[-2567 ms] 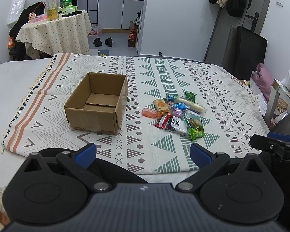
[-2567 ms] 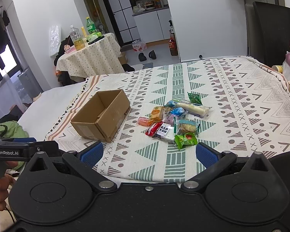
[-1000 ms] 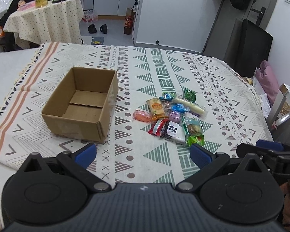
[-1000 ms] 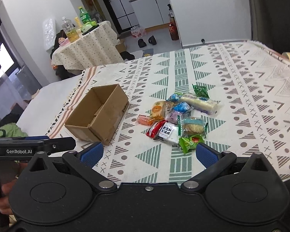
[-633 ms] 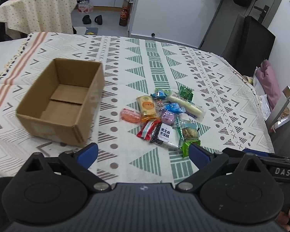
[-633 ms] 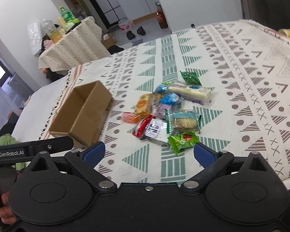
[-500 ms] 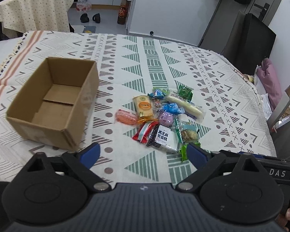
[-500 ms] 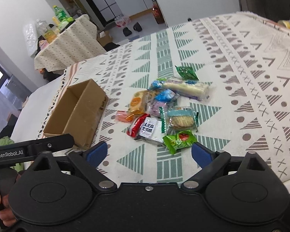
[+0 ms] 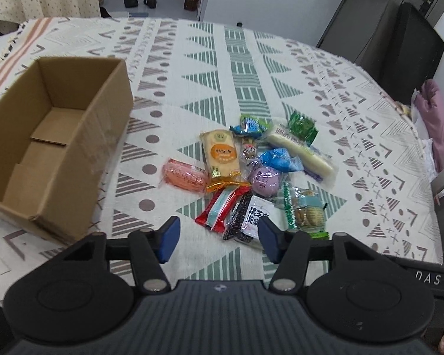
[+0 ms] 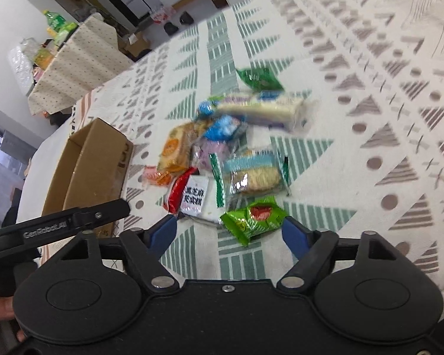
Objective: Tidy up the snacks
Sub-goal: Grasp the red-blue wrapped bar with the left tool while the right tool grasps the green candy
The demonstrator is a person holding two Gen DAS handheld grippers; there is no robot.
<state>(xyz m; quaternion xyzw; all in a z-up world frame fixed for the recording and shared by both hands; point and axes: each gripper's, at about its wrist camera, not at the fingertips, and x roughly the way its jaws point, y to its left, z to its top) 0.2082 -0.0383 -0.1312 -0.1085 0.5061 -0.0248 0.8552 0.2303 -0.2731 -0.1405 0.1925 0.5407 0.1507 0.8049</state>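
brown box (image 9: 53, 136) — cloth (image 9: 236, 68) cream with green, grey triangles — tool pads (image 9: 168, 238) blue.

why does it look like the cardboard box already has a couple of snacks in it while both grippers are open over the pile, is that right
Not quite: the cardboard box is empty, as the left wrist view shows. All the snacks lie on the cloth beside it. Both the left gripper and right gripper are open.

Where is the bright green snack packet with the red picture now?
In the right wrist view, the bright green packet lies on the patterned cloth at the near edge of the snack pile, just ahead of the open right gripper, below the cracker pack.
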